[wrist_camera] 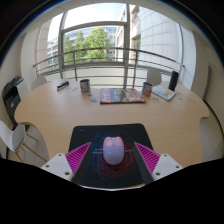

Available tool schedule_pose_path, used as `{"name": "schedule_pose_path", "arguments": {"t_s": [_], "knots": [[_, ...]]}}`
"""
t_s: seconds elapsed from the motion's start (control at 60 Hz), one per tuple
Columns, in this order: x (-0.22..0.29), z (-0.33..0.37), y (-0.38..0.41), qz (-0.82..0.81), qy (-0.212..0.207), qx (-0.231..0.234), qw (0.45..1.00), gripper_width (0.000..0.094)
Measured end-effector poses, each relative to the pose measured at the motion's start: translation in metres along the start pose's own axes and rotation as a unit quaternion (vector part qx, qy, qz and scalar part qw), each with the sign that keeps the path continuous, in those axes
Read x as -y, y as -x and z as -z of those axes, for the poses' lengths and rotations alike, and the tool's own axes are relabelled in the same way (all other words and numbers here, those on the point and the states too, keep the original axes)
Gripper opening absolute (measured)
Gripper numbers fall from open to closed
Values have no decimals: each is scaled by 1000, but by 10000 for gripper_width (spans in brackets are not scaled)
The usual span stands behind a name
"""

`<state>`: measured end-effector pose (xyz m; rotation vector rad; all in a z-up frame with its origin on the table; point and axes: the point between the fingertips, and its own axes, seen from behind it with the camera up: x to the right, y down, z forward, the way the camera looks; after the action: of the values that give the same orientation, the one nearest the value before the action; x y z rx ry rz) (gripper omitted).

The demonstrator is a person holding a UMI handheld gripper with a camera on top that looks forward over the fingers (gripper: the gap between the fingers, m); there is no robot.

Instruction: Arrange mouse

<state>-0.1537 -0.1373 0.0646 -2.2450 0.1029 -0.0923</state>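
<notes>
A pale white mouse (114,150) rests on a black mouse pad (112,136) on the light wooden table (60,110). My gripper (113,160) is open, with the pink-padded fingers (78,156) wide apart on either side of the mouse. The mouse stands between them with a clear gap at each side.
Beyond the pad lie a magazine (121,96), two cups (85,87) (146,89), a small dark item (62,86) and papers (164,93). Chairs (20,135) stand at the left of the table. Large windows and a railing (100,55) are behind.
</notes>
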Motion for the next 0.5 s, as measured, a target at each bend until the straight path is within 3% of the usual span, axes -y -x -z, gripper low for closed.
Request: {"name": "schedule_pose_path", "arguments": {"t_s": [0.2,0.5], "knots": [[12,92,15,6,-30,-8,999,839],[-19,201,35,18,-50,-23,998,842]]}}
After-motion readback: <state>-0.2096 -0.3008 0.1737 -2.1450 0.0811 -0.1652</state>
